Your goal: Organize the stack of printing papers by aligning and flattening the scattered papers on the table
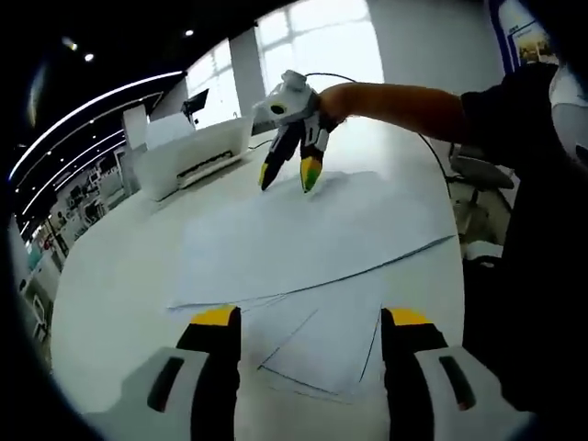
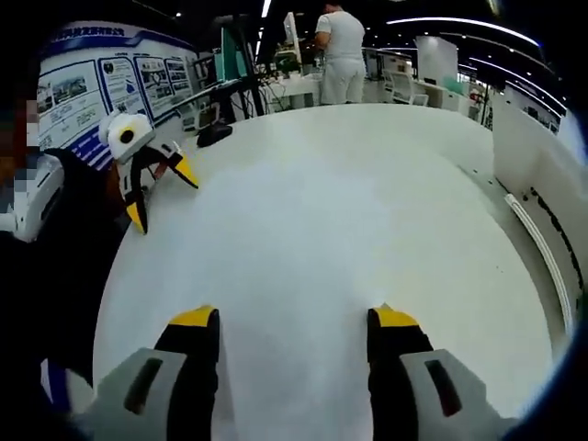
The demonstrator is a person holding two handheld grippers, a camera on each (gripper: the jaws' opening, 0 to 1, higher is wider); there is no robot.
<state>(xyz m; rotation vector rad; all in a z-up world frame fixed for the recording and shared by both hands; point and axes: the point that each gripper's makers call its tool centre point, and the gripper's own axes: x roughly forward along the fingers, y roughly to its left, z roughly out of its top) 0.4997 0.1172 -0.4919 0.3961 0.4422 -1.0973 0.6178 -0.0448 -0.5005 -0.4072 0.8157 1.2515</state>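
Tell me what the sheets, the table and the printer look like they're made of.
Sheets: thin white paper, matte; they lie flat with fine, sharp edges and overlap loosely. Table: smooth white top, faint sheen, probably laminate or painted board; the look leaves it open. Printer: white molded casing with a dark slot, most likely plastic.

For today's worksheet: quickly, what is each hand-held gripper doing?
Left hand-held gripper: open, holding nothing, above the papers.
Right hand-held gripper: open, holding nothing.

yellow-tipped tongs (image 1: pixel 310 323), black-and-white bodies, dark sleeve (image 1: pixel 514 110)
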